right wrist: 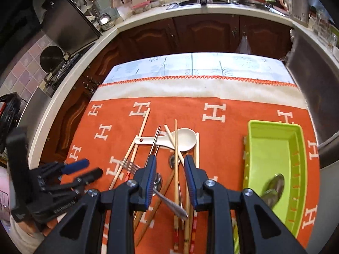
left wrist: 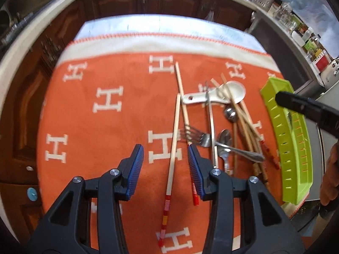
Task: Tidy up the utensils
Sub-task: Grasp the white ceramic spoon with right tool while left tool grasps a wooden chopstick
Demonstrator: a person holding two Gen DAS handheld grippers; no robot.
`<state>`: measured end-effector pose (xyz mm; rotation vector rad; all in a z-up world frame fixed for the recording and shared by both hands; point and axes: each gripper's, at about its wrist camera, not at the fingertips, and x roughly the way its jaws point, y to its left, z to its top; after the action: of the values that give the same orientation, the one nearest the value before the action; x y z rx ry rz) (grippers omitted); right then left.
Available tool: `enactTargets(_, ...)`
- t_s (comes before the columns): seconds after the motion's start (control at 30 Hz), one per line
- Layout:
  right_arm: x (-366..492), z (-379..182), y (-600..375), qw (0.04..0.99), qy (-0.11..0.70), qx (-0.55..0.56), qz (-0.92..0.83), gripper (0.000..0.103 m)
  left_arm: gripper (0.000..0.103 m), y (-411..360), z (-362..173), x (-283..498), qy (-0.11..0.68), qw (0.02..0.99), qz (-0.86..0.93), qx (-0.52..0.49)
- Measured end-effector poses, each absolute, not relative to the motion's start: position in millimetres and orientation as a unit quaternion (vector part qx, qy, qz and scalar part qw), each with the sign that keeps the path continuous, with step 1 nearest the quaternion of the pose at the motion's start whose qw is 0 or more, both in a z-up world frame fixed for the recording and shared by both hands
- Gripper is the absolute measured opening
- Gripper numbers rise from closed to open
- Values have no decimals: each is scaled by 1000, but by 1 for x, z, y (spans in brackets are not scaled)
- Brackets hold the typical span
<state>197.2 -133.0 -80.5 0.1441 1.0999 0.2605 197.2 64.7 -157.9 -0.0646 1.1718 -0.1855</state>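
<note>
several chopsticks (right wrist: 175,169) cross white spoon (right wrist: 182,140); both grippers agape, empty; green tray (right wrist: 254,148) beside pile.

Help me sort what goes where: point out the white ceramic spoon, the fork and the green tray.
white ceramic spoon (right wrist: 186,138): right wrist view, on its bowl.
fork (left wrist: 191,136): left wrist view, on its tines.
green tray (right wrist: 273,146): right wrist view, on its bare floor.

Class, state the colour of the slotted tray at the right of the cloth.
Lime green; the tray shows best in the right wrist view.
</note>
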Motion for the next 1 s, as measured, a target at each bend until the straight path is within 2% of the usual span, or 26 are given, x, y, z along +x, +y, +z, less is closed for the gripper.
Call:
enactTargets(0.23, 226, -112, -146, 826, 547, 93, 101, 27, 38, 55, -197, 209, 579, 811, -86, -16)
enactTargets(0.47, 247, -136, -160, 813, 563, 124, 90, 27, 36, 36, -199, 211, 562, 823, -70, 38)
enactTargets(0.57, 252, -143, -161, 808, 567, 128, 92, 27, 21, 29, -197, 213, 559, 826, -69, 43)
enactTargets(0.63, 257, -150, -159, 805, 572, 128, 93, 27, 4, 26, -196, 214, 559, 826, -66, 41)
enactTargets(0.77, 263, -160, -156, 800, 578, 129, 95, 27, 4, 24, -194, 213, 556, 829, -59, 35)
enactTargets(0.9, 266, -169, -156, 793, 585, 137, 101, 12, 3, 36, -192, 211, 556, 830, -50, 13)
enactTargets(1.0, 266, -168, -157, 799, 575, 143, 105, 9, 3, 47, -188, 209, 553, 832, -40, 0)
